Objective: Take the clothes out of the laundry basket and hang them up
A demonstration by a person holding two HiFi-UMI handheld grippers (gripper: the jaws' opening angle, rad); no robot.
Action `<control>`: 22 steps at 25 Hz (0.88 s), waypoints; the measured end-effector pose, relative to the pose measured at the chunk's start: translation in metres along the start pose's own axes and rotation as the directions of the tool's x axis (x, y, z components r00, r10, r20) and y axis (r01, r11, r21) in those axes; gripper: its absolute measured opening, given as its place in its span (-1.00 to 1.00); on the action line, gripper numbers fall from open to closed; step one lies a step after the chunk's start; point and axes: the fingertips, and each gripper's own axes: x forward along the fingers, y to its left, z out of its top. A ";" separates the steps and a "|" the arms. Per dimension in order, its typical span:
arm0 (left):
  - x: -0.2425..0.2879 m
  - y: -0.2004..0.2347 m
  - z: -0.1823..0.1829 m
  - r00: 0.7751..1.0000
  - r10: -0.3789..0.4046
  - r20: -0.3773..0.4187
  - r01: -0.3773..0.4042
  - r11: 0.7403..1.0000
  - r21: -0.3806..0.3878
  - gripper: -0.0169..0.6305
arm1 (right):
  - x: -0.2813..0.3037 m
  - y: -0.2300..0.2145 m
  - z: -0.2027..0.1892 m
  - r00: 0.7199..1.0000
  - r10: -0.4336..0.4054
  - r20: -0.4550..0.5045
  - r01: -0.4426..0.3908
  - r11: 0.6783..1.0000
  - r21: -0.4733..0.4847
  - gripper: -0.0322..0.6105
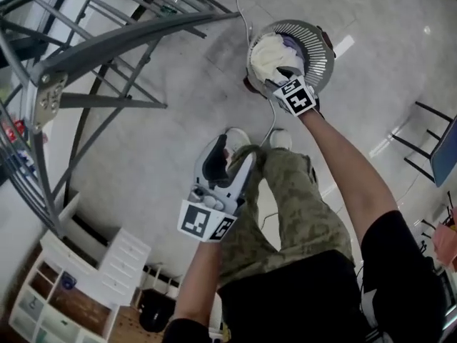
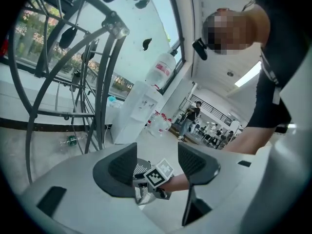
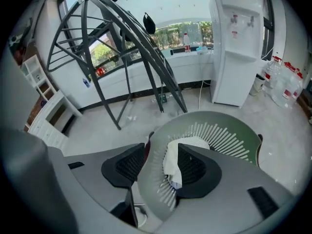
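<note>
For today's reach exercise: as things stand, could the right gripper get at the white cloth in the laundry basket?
Probably yes. The right gripper is open right over the laundry basket, and the white cloth lies uncovered on top. Only the basket's near rim lines up between its jaws.

A round grey plastic laundry basket with slatted walls stands upright on the floor, right under the right hand-held gripper. Its near rim runs between that gripper's parted jaws. Inside lies a crumpled cream-white cloth, heaped close to the rim below one jaw, with a scrap of bluish-purple fabric beside it. A grey metal tube drying rack stands well apart from the gripper.
</note>
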 end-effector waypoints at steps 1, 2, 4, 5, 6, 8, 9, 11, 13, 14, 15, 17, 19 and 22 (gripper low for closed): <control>0.001 0.006 -0.007 1.000 -0.005 -0.003 0.005 1.000 0.003 -0.20 | 0.014 -0.002 -0.012 1.000 0.000 -0.016 0.000 1.000 0.003 -0.32; 0.002 0.014 -0.013 1.000 -0.009 -0.006 0.009 1.000 0.010 -0.20 | 0.028 -0.004 -0.022 1.000 0.000 -0.031 0.001 1.000 0.006 -0.32; 0.005 0.030 -0.025 1.000 -0.010 -0.011 0.010 1.000 0.020 -0.20 | 0.057 -0.010 -0.040 0.998 0.001 -0.058 0.000 1.000 0.008 -0.32; 0.006 0.039 -0.032 1.000 -0.008 -0.013 0.008 1.000 0.020 -0.20 | 0.070 -0.012 -0.047 0.998 0.001 -0.068 -0.001 1.000 0.007 -0.32; 0.006 0.046 -0.038 1.000 -0.006 -0.014 0.007 1.000 0.018 -0.20 | 0.083 -0.015 -0.053 0.997 0.001 -0.075 0.000 1.000 0.003 -0.32; 0.005 0.059 -0.048 1.000 -0.004 -0.015 0.004 1.000 0.013 -0.20 | 0.107 -0.020 -0.062 0.997 -0.002 -0.080 0.002 1.000 -0.005 -0.32; 0.004 0.064 -0.053 1.000 -0.002 -0.015 0.002 1.000 0.009 -0.20 | 0.118 -0.023 -0.066 0.997 -0.005 -0.081 0.004 1.000 -0.007 -0.32; 0.000 0.073 -0.060 1.000 0.007 -0.008 -0.007 1.000 -0.010 -0.20 | 0.137 -0.027 -0.076 0.995 -0.014 -0.100 0.013 1.000 -0.014 -0.32; -0.004 0.081 -0.067 1.000 0.015 0.000 -0.015 1.000 -0.027 -0.20 | 0.149 -0.033 -0.080 0.992 -0.037 -0.122 0.034 0.999 -0.033 -0.32; -0.005 0.084 -0.070 1.000 0.017 -0.001 -0.017 1.000 -0.026 -0.20 | 0.156 -0.036 -0.077 0.992 -0.043 -0.119 0.039 0.998 -0.039 -0.32; -0.005 0.088 -0.073 1.000 0.017 -0.006 -0.017 1.000 -0.021 -0.20 | 0.163 -0.038 -0.072 0.993 -0.041 -0.112 0.037 0.999 -0.040 -0.32; -0.002 0.091 -0.081 1.000 0.010 -0.020 -0.010 1.000 -0.008 -0.20 | 0.176 -0.037 -0.072 0.993 -0.020 -0.121 0.016 0.999 -0.036 -0.32; 0.000 0.090 -0.086 1.000 0.000 -0.030 0.000 1.000 -0.006 -0.20 | 0.183 -0.035 -0.086 0.984 -0.002 -0.179 -0.002 1.000 -0.027 -0.32; -0.004 0.087 -0.085 1.000 0.001 -0.005 -0.001 0.999 -0.049 -0.20 | 0.183 -0.035 -0.098 0.970 0.023 -0.240 -0.019 1.000 0.020 -0.77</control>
